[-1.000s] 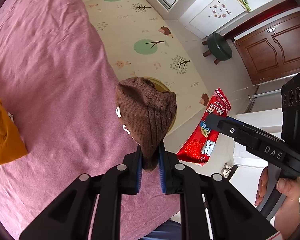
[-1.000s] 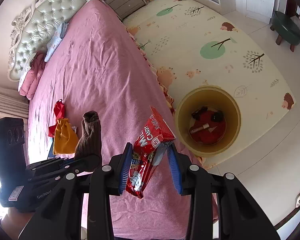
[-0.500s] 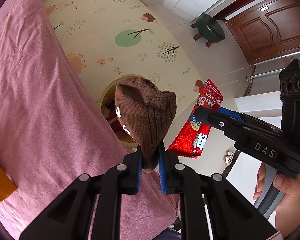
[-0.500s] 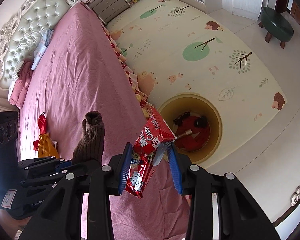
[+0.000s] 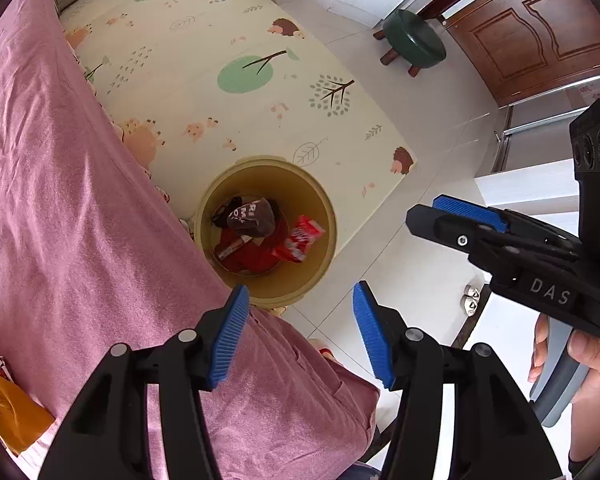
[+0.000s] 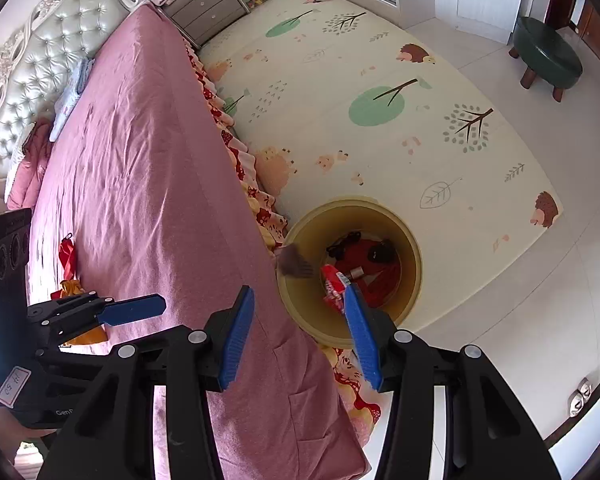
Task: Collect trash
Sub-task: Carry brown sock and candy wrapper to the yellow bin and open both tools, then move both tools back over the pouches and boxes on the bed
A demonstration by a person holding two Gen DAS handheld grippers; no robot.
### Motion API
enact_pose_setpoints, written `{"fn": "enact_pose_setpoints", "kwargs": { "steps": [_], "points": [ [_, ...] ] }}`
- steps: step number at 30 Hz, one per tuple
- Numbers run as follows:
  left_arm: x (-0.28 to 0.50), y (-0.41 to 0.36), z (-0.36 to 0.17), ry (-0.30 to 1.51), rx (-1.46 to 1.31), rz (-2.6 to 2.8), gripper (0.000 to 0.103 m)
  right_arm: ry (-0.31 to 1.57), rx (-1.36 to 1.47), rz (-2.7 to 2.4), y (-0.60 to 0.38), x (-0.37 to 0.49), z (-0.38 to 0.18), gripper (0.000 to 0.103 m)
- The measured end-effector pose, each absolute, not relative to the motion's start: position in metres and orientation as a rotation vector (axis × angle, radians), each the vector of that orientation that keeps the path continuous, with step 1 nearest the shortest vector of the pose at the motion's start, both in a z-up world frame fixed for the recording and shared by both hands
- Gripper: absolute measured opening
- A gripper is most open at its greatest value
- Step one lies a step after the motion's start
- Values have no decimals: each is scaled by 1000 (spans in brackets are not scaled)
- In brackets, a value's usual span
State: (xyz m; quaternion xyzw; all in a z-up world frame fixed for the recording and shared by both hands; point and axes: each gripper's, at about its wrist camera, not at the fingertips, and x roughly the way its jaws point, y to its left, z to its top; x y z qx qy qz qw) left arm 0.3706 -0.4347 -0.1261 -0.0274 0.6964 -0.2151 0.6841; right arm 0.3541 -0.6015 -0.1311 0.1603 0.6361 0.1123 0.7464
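Observation:
A yellow round bin (image 5: 324, 216) (image 6: 412, 248) stands on the floor beside the pink bed. My left gripper (image 5: 296, 336) is open and empty above the bin's near rim. My right gripper (image 6: 300, 332) is open and empty above the bed edge and bin. A brown knit sock (image 5: 252, 218) and a red candy wrapper (image 5: 300, 238) are in the bin. In the right wrist view the sock (image 6: 294, 262) is a blur at the bin's rim and the wrapper (image 6: 334, 286) is inside it. Other red and black trash lies in the bin.
The pink bed (image 5: 60, 200) (image 6: 140, 160) fills the left. A yellow pouch (image 5: 4, 408) and red item (image 6: 66, 252) lie on it. A green stool (image 5: 414, 40) (image 6: 548, 56), play mat (image 5: 240, 80), nightstand (image 6: 204, 12) and wooden door (image 5: 540, 32) are farther off.
Both grippers opened. The brown sock left my left gripper and the red candy wrapper left my right gripper; both dropped into the yellow bin. The views shifted over the bin.

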Motion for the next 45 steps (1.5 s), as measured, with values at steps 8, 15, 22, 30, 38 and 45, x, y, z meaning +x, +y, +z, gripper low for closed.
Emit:
{"fn": "enact_pose_setpoints", "kwargs": {
  "steps": [8,15,22,30,38,45],
  "points": [
    [361,-426,-123,1571,-71,-483,68,1392,388,252,-594,349,-126,51],
    [346,-396,-103,1528,-105,-437,72,1388,367,303,-562,345,-110,51],
    [313,-334,-87,1493,-191,-321,78,1381,311,387,-508,329,-91,51],
    [261,-248,-78,1467,-291,-170,84,1393,248,514,-424,301,-78,62],
    [203,-160,-72,1441,-392,-7,95,1396,234,596,-344,271,-69,76],
    [165,-85,-73,1429,-475,113,99,1408,179,650,-274,256,-70,81]
  ]
}}
